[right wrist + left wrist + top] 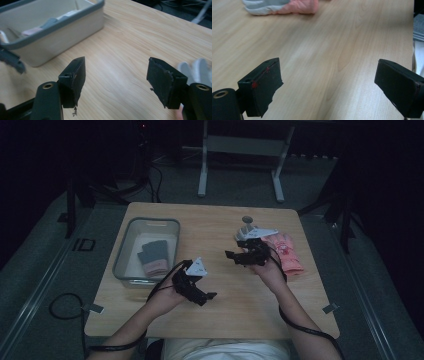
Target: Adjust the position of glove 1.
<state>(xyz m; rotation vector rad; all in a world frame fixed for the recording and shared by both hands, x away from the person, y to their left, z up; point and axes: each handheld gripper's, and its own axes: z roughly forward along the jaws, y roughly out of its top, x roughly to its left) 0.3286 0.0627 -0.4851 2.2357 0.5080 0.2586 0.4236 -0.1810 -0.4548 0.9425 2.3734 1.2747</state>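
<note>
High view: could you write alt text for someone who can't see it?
A person's hands hold two open black grippers, the left gripper and the right gripper, over a wooden table. A grey bin at the left holds a dark folded sock. A pink sock lies at the right.

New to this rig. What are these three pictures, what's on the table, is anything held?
No robot here: a person holds a two-jaw gripper in each hand. The high view looks down on the wooden table; the left gripper shows at its left, the right gripper at its right. The other two pictures come from a camera riding on each gripper, looking along its black jaws. On the table stands a grey-rimmed bin with a dark folded sock pair inside; a pink and grey sock pair lies beside the right gripper. Both grippers' jaws stand apart over bare wood, with nothing between them, so nothing is held.
</note>
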